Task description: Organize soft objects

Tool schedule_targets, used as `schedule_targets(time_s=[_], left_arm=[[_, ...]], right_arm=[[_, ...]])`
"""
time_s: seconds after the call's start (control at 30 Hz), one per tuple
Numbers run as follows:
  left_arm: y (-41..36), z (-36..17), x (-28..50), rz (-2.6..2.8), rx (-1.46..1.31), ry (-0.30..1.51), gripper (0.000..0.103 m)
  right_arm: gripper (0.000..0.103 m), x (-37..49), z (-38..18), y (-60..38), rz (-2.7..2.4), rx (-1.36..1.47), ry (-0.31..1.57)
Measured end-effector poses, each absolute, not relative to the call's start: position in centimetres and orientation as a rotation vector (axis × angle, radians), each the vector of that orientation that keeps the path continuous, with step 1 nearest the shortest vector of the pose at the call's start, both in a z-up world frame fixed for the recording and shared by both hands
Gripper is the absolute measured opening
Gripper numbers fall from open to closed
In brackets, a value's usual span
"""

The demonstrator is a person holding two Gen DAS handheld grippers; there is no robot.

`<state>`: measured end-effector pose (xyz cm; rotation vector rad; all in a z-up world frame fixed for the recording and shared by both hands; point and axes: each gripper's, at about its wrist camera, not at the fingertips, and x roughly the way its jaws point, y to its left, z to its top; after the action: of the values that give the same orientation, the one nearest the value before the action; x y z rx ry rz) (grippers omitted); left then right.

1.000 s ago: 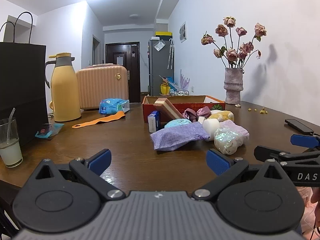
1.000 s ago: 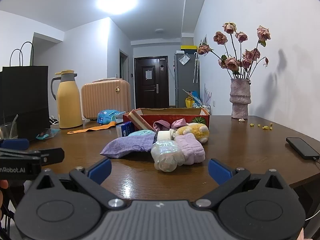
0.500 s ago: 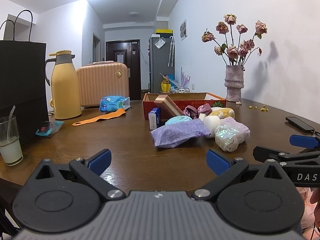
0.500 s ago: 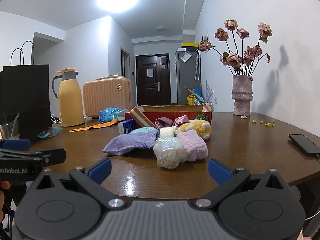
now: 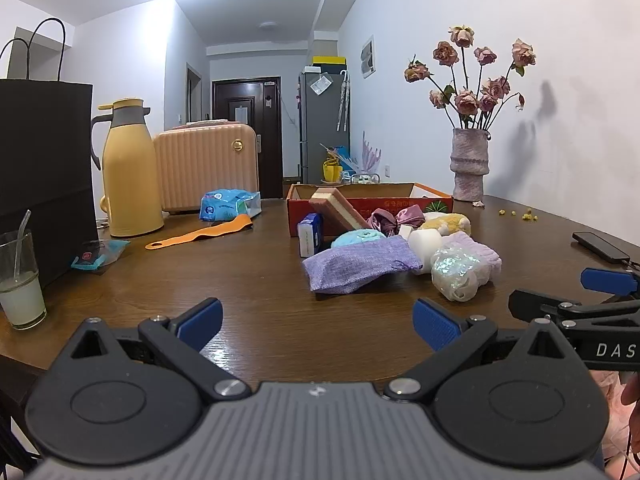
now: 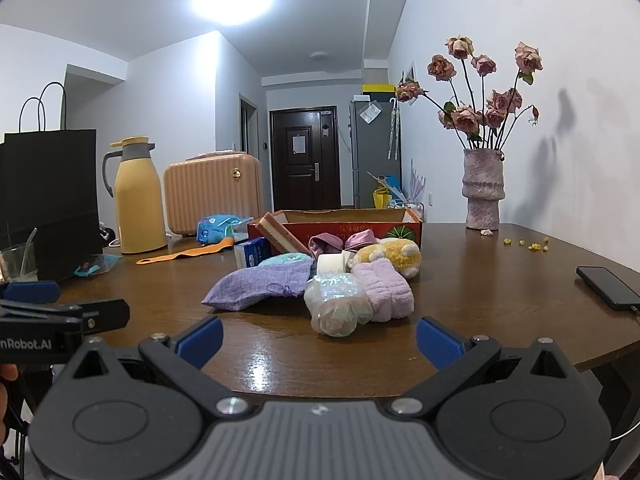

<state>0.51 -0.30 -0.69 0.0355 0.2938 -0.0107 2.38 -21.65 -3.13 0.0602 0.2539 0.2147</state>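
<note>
Left gripper (image 5: pixel 316 320) and right gripper (image 6: pixel 318 338): jaws spread wide, empty, near table (image 6: pixel 480 280) edge. Soft objects heaped mid-table before red box (image 6: pixel 348 220); purple pouch (image 6: pixel 260 286) frontmost, shiny ball (image 6: pixel 334 304) beside.

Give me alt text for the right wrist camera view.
The open right gripper hovers over a wooden table, facing a pile of soft items: a purple pouch, an iridescent bundle, a lilac sock. A red box sits behind.

Bare table (image 5: pixel 260 280) before soft pile (image 5: pixel 400 256)
</note>
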Motion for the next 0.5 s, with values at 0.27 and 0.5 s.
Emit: schedule_targets(time_s=[0.27, 0.5], left_arm=[[-0.36, -0.72, 0.52, -0.013, 0.034, 0.298, 0.103], [-0.44, -0.75, 0.53, -0.016, 0.035, 0.298, 0.103]], right_arm=[[0.103, 2.41, -3.17, -21.61, 0.214, 0.06, 0.256], [0.103, 2.24, -3.16, -21.74, 0.211, 0.065, 0.248]])
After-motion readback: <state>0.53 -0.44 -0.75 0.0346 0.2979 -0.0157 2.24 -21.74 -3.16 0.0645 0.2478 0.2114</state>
